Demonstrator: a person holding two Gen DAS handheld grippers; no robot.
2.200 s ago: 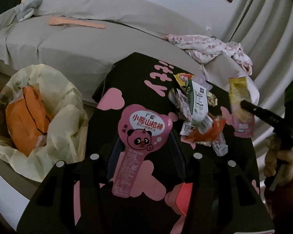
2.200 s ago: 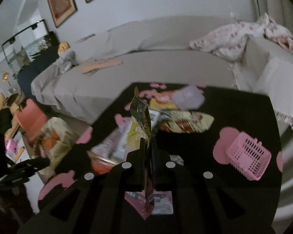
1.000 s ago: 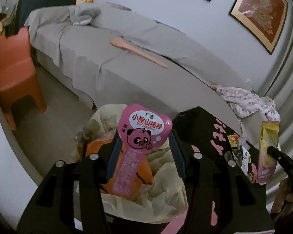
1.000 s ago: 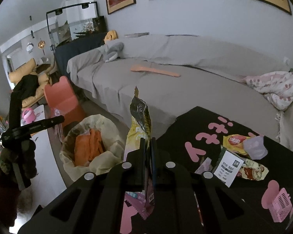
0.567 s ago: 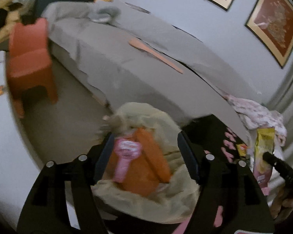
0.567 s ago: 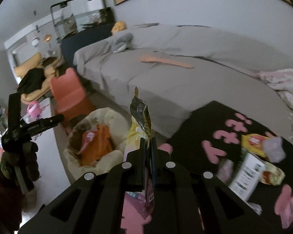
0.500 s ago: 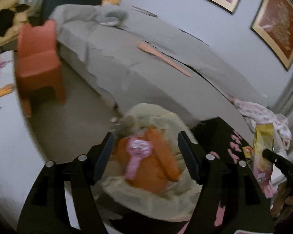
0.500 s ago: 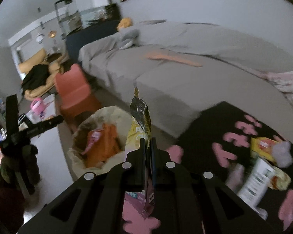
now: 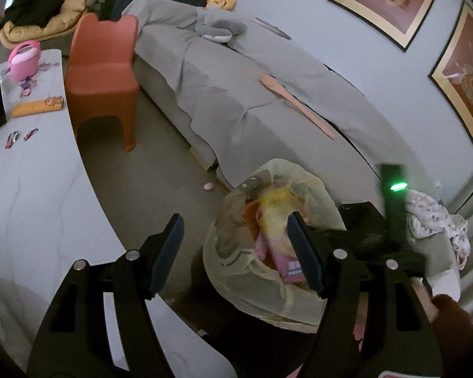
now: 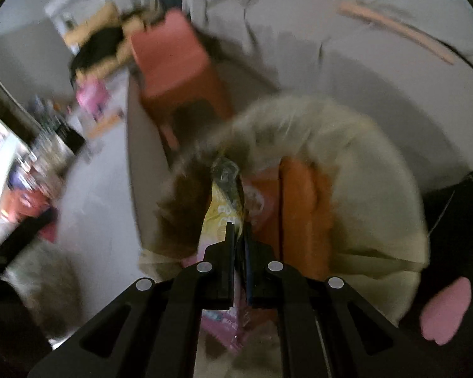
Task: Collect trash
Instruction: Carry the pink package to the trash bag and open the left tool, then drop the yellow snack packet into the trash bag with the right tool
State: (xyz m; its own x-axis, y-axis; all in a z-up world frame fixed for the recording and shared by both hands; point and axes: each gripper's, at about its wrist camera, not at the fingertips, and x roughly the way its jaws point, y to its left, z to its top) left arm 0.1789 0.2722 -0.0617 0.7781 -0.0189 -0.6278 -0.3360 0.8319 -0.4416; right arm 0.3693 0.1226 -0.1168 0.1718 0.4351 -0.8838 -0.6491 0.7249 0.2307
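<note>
A bin lined with a pale yellow bag point(image 9: 255, 280) stands on the floor beside the black table; it also shows in the right wrist view point(image 10: 372, 195). It holds orange packaging point(image 10: 299, 208) and pink wrappers point(image 9: 287, 261). My left gripper point(image 9: 235, 249) is open and empty, just left of the bin. My right gripper point(image 10: 239, 245) is shut on a yellow snack wrapper point(image 10: 222, 211) and holds it over the bin's mouth. The right wrist view is blurred.
An orange child's chair point(image 9: 102, 72) stands on the floor to the left. A grey covered sofa point(image 9: 252, 94) runs behind the bin. A white marble-look counter point(image 9: 31, 189) is at the left. The black table with pink shapes point(image 10: 451, 299) is at the right.
My left gripper let the pink panda wrapper drop into the bin and drew back open. My right gripper carried the yellow wrapper from the table to above the bin.
</note>
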